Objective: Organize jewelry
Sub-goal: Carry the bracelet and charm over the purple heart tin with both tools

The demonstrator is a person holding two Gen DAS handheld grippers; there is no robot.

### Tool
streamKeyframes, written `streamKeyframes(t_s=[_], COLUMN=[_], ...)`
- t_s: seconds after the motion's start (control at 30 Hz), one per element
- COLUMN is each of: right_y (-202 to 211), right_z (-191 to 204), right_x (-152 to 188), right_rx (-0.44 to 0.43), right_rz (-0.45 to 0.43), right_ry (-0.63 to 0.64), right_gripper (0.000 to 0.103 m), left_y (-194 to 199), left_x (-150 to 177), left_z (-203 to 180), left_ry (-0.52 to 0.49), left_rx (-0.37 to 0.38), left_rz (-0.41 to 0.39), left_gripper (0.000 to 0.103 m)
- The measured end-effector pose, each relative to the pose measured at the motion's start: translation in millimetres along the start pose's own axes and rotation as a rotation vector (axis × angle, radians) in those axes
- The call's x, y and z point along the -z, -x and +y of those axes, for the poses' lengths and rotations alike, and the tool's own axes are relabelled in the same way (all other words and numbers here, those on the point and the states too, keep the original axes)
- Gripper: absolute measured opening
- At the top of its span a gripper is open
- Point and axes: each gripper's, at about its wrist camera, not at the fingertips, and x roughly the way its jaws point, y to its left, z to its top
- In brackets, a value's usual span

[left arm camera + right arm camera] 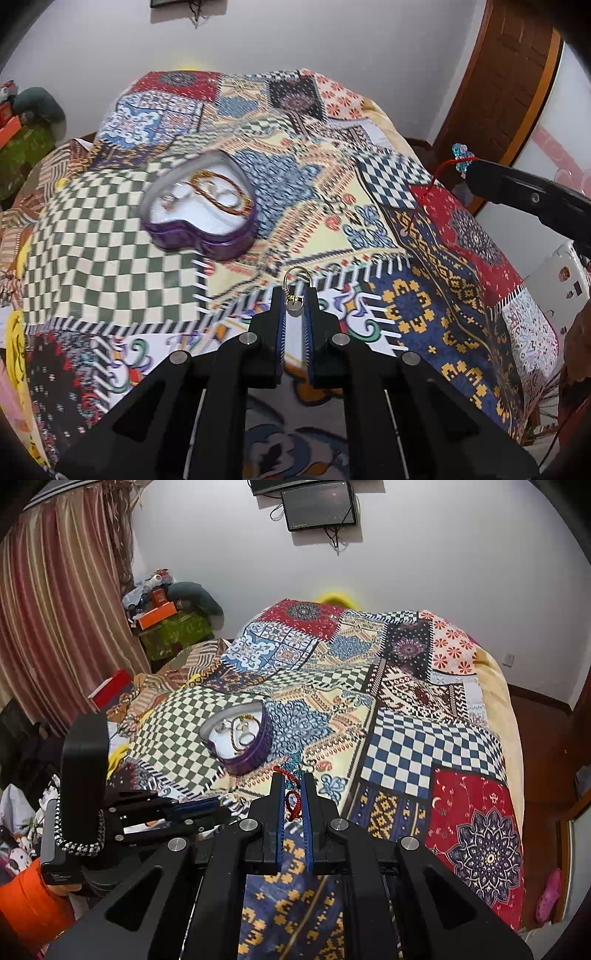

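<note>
Low centre of the left view, the left gripper (294,295) pinches a gold ring (297,277) at its tips. In the right view the right gripper (293,781) clamps a red cord bracelet (293,801). Beyond, left of centre, the purple heart-shaped tin (201,206) sits open on the patchwork bedspread (369,199), jewelry inside.

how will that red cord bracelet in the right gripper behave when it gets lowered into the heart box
Probably floppy: the red cord bracelet loops and dangles between the right gripper fingers. Likely light. Its trailing thread may snag on the rim of the heart box.
</note>
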Motion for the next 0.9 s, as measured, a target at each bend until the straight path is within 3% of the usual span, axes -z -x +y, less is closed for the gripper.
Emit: streamKeyframes(t_s=[0.33,0.9], right_y=[-9,-30], right_z=[23,59], right_x=[-23,-60], right_rx=[-0.025,-0.066], right_rz=[-0.029,-0.069], right_ry=[0.023,0.057], right_gripper=[0.007,0.007], left_y=[37,60], left_x=[-15,-47], left_z=[37,78], left_ry=[0.055,0.089], left_rx=[-0.034,-0.078], left_rz=[-0.097,-0.197], left_gripper=[0.008,0.008])
